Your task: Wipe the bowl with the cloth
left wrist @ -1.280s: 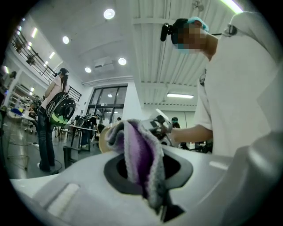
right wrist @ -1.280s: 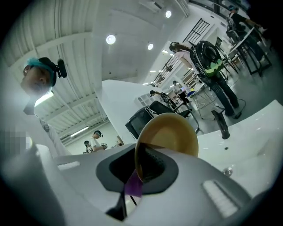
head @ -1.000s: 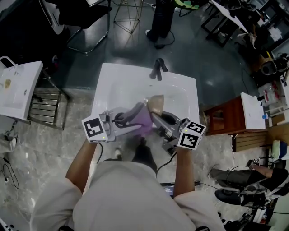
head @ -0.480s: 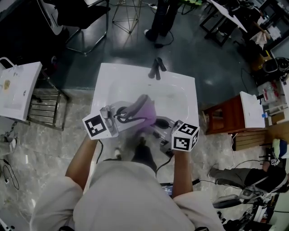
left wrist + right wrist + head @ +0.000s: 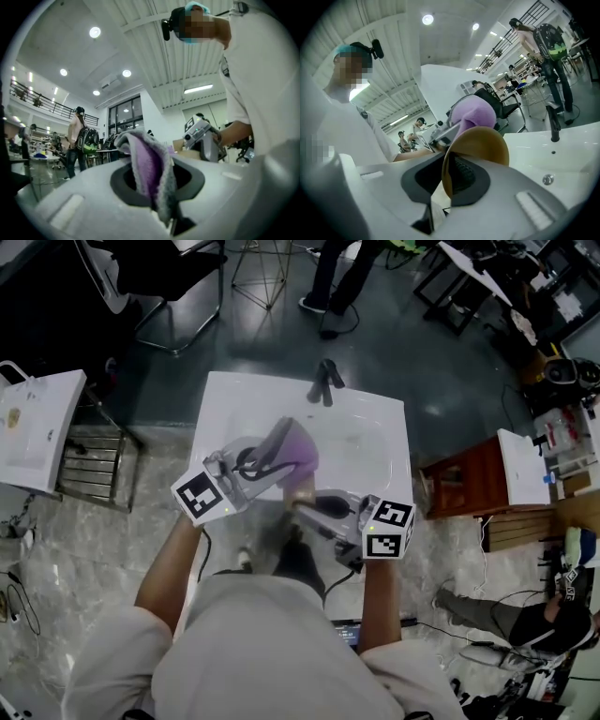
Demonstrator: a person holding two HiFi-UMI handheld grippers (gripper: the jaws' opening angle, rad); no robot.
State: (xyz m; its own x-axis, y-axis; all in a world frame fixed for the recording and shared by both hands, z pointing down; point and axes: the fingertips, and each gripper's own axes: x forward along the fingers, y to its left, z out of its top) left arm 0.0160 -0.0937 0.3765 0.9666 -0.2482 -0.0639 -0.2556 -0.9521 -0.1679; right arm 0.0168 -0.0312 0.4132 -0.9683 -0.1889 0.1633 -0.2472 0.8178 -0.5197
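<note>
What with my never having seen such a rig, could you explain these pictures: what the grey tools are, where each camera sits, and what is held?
A person stands at a white sink with a hand-held two-jaw gripper in each hand. The head view looks down from the person's head; each gripper view looks along that gripper's own jaws. The left gripper is clamped on a purple cloth. The right gripper holds a tan bowl by its rim; its jaws have just opened slightly, with the rim between them.
</note>
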